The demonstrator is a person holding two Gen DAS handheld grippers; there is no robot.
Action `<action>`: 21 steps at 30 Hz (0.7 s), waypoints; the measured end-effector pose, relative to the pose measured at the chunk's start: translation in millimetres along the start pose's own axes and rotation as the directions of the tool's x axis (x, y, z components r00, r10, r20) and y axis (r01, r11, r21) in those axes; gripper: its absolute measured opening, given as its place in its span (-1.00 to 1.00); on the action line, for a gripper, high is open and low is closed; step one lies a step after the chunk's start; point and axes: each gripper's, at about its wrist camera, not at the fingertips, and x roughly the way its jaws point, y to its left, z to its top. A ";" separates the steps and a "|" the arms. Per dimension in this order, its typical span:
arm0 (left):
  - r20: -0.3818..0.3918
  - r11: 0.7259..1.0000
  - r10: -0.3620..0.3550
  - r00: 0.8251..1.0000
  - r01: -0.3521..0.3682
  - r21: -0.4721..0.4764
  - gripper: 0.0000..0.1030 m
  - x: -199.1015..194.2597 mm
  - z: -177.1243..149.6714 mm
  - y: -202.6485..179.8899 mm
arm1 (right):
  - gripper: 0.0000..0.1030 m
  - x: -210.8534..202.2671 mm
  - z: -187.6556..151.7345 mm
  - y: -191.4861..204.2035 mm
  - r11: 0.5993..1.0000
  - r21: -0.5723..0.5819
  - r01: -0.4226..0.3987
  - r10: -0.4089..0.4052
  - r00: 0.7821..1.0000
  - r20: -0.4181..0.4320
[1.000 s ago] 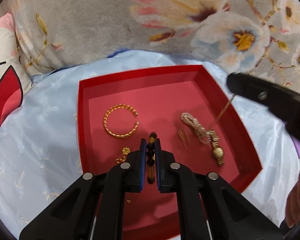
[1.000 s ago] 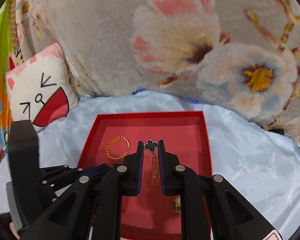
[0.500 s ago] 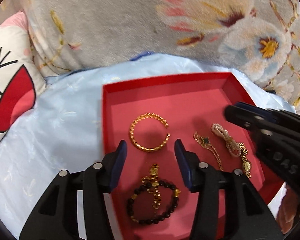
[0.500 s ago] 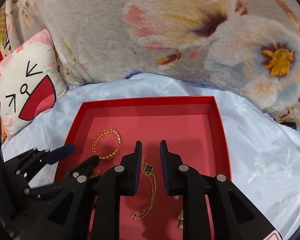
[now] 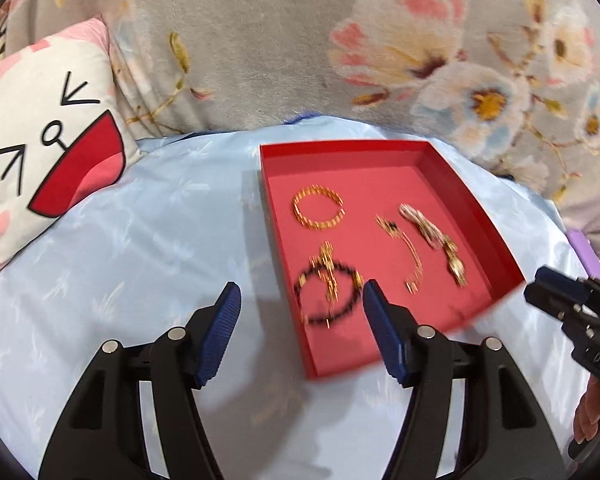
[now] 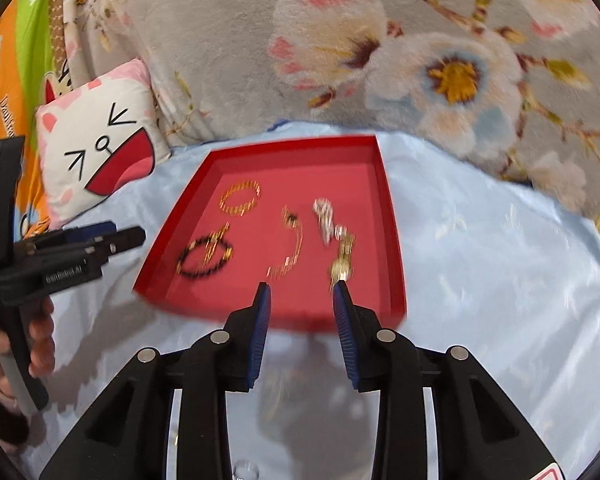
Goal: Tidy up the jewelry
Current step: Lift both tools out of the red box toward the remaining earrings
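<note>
A red tray (image 5: 470, 194) (image 6: 392, 216) lies on light blue satin. In it lie a gold bangle (image 5: 319, 212) (image 6: 240, 197), a black bead bracelet (image 5: 329, 295) (image 6: 205, 257) with a gold chain over it, a gold necklace with a black clover (image 5: 405, 247) (image 6: 291, 240), a pearl strand (image 5: 420, 224) (image 6: 325, 216) and a gold watch (image 5: 456, 265) (image 6: 343, 258). My left gripper (image 5: 300, 306) hovers at the tray's near left corner, jaws opening, nothing between them. My right gripper (image 6: 302, 294) is at the tray's near edge, jaws opening, also empty.
A cat-face cushion (image 5: 48, 148) (image 6: 100, 148) leans at the left. A grey floral blanket (image 5: 340, 52) (image 6: 380, 60) rises behind the tray. A person's hand (image 6: 40, 336) grips the left tool. A purple object (image 5: 586, 256) shows at the right edge.
The left gripper let go of the bead bracelet and the right one released the clover necklace; both pieces now lie in the tray. Both grippers opened and pulled back toward the tray's near edge.
</note>
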 end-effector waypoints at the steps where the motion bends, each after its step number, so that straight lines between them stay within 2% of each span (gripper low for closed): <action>1: 0.003 1.000 0.002 1.000 -0.002 0.011 0.19 -6.5 -7.0 -3.9 | -0.38 -4.5 -10.6 0.7 1.000 -0.002 0.002 -0.002 1.000 -0.005; 5: 0.013 0.998 0.024 1.000 -0.024 0.056 0.19 -28.3 -40.3 -19.5 | -0.38 -20.0 -59.3 6.9 1.000 -0.008 0.016 -0.017 0.999 -0.037; 9: -0.027 0.997 0.020 0.999 -0.018 0.079 0.19 -36.4 -73.5 -34.4 | -0.38 -25.2 -98.2 15.3 1.000 0.013 -0.013 0.014 0.996 -0.084; 11: -0.055 0.997 0.027 0.998 -0.023 0.079 0.19 -34.2 -87.7 -39.9 | -0.38 -25.1 -108.5 19.3 0.999 0.035 -0.037 0.040 0.994 -0.106; 15: -0.064 0.992 0.091 0.994 -0.084 0.098 0.19 -29.9 -106.1 -49.3 | -0.38 -23.3 -121.3 29.9 0.999 0.030 -0.027 0.030 0.993 -0.118; 21: -0.075 0.990 0.114 0.991 -0.108 0.087 0.19 -25.9 -118.6 -48.7 | -0.38 -20.1 -128.9 36.7 0.998 0.048 -0.035 0.041 0.991 -0.128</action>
